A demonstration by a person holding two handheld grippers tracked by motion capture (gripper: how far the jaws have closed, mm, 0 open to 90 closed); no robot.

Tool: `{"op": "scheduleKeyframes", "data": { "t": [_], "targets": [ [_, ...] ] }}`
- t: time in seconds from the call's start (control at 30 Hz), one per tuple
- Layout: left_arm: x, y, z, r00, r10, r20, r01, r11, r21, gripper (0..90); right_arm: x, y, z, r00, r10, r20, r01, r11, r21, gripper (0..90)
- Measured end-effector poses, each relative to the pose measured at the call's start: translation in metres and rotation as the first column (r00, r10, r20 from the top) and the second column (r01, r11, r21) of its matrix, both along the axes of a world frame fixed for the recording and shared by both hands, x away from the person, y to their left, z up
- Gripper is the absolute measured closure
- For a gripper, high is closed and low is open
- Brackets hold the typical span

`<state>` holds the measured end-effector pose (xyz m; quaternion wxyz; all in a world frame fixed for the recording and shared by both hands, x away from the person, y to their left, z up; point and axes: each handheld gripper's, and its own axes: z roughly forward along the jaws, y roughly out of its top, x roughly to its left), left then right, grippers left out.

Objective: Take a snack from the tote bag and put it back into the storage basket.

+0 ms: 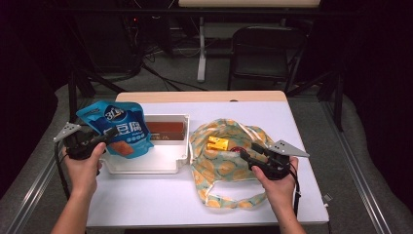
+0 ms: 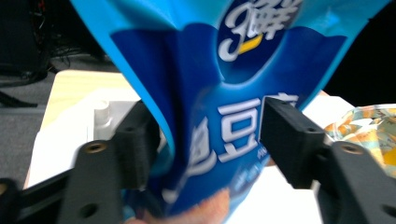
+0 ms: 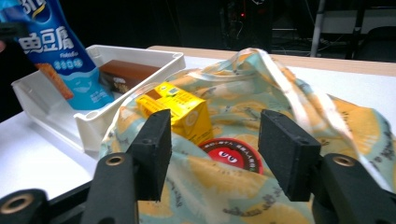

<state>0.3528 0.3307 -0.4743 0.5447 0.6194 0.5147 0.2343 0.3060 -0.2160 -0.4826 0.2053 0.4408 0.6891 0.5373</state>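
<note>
We've got the blue pouch (image 1: 118, 129) standing over the tray (image 1: 181, 157) between the left gripper (image 1: 99, 140)'s parted jaws, the right gripper (image 1: 247, 155) gaping empty at the bag (image 1: 221, 165), box (image 1: 217, 143) already inside, pouch still to go.

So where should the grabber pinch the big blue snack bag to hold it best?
Probably by a flat edge near the top of the blue bag, coming in from its left side, as the left gripper does. The bag stands upright over the white tray, and its thin, flat sides fit easily between the two pads. The puffy middle would likely slip or crush.
</note>
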Motion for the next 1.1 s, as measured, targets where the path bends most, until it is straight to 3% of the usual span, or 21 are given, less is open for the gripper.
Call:
{"op": "scheduleKeyframes", "data": {
  "t": [0.07,0.17,0.23,0.5,0.6,0.83,0.87,1.1],
  "targets": [
    [-0.008,-0.001,0.000,0.9998,0.018,0.003,-0.018,0.9998,0.006,31.7,0.002,-0.002,0.000,0.9999,-0.017,-0.004,0.017,1.000,-0.002,49.3],
    [-0.022,-0.003,0.001,0.9984,0.054,0.016,-0.054,0.9984,0.014,30.1,0.005,-0.003,-0.001,0.9990,-0.044,-0.004,0.043,0.999,-0.005,59.6],
    [-0.033,-0.005,0.003,0.9976,0.065,0.022,-0.066,0.9977,0.019,28.9,0.009,-0.004,-0.004,0.9979,-0.064,-0.015,0.063,0.998,-0.020,73.4],
    [-0.057,-0.021,0.001,0.9974,0.064,0.035,-0.065,0.9970,0.042,29.2,0.007,-0.007,-0.014,0.9970,-0.070,-0.033,0.070,0.998,-0.002,89.6],
    [-0.061,-0.029,0.000,0.9982,0.047,0.037,-0.049,0.9977,0.048,29.6,0.003,-0.007,-0.017,0.9977,-0.056,-0.037,0.055,0.998,-0.026,90.0],
    [-0.065,-0.066,-0.004,0.9990,-0.033,0.031,0.030,0.9964,0.079,30.4,-0.008,-0.009,-0.025,0.9977,-0.041,-0.054,0.038,0.998,-0.048,90.0],
    [-0.064,-0.077,-0.004,0.9975,-0.064,0.030,0.061,0.9940,0.090,30.6,-0.009,-0.010,-0.027,0.9976,-0.041,-0.055,0.039,0.998,-0.046,90.0],
    [-0.061,-0.113,-0.009,0.9880,-0.154,0.015,0.152,0.9828,0.105,32.5,-0.014,-0.014,-0.034,0.9969,-0.036,-0.070,0.033,0.999,-0.035,89.5]
  ]
}}
